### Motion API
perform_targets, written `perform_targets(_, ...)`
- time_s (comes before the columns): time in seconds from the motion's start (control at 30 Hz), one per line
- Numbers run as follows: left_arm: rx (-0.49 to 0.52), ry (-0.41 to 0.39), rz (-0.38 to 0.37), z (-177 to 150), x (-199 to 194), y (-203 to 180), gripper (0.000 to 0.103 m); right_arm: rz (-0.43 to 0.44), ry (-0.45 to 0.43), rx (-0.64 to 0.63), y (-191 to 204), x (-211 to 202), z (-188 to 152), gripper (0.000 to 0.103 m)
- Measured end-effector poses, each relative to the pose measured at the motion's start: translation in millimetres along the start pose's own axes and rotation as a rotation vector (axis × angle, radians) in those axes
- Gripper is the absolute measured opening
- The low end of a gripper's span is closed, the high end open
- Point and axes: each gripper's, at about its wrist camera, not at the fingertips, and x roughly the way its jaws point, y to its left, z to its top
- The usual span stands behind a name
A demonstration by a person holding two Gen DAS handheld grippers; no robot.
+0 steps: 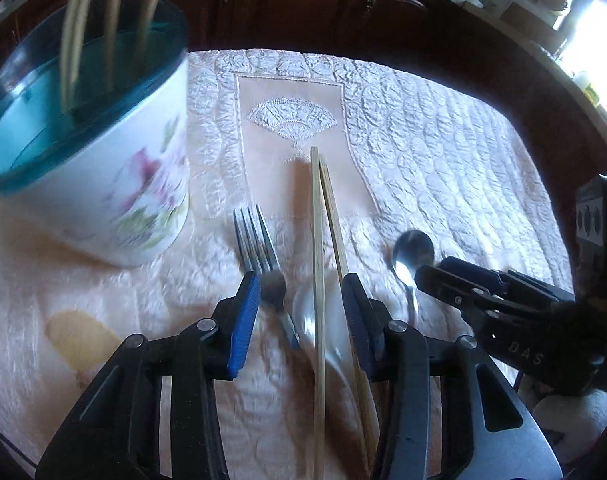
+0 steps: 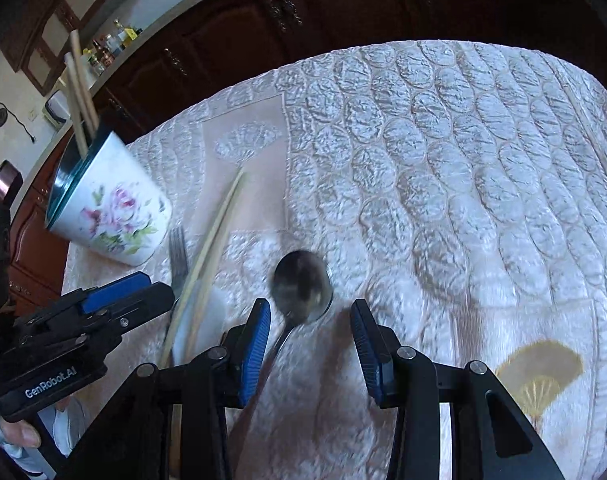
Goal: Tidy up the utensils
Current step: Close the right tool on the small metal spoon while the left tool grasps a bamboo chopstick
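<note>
A white floral cup (image 1: 123, 184) with a teal rim holds several chopsticks; it also shows in the right wrist view (image 2: 111, 216). Two loose chopsticks (image 1: 319, 264) lie on the quilted cloth across a large spoon (image 1: 307, 312), between the open fingers of my left gripper (image 1: 301, 300). A fork (image 1: 255, 248) lies just left of them. A small metal spoon (image 2: 301, 284) lies ahead of my open right gripper (image 2: 310, 322), its handle running between the fingers. The chopsticks (image 2: 211, 248) and fork (image 2: 178, 256) show left of it.
A pale quilted cloth (image 2: 443, 168) covers the table. Dark wooden cabinets (image 2: 303, 12) stand behind. The right gripper (image 1: 483, 292) shows at the right of the left wrist view, and the left gripper (image 2: 103, 304) at the left of the right wrist view.
</note>
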Motion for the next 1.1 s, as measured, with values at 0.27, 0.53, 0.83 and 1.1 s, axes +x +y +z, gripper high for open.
perform_targets(0.27,-0.017,0.031,0.016,11.3,24.4,-3.7,0.024,0.055,-0.02,0.001,-7.5,12.9,15.9,0.028)
perform_targets(0.53,-0.015,0.03,0.006,11.1,22.9,-2.0,0.004,0.107,-0.012,0.022,-10.9,17.0,16.5,0.005)
perform_targets(0.83,-0.003,0.037,-0.042,-11.2,-9.3,3.1,0.004,0.141,-0.001,0.035,-21.1,-11.2,-8.4,0.003)
perform_targets(1.1,-0.002,0.045,-0.048,-46.6,-39.8,19.8,0.004,0.152,0.023,0.039,-24.8,-27.5,-34.9,0.003)
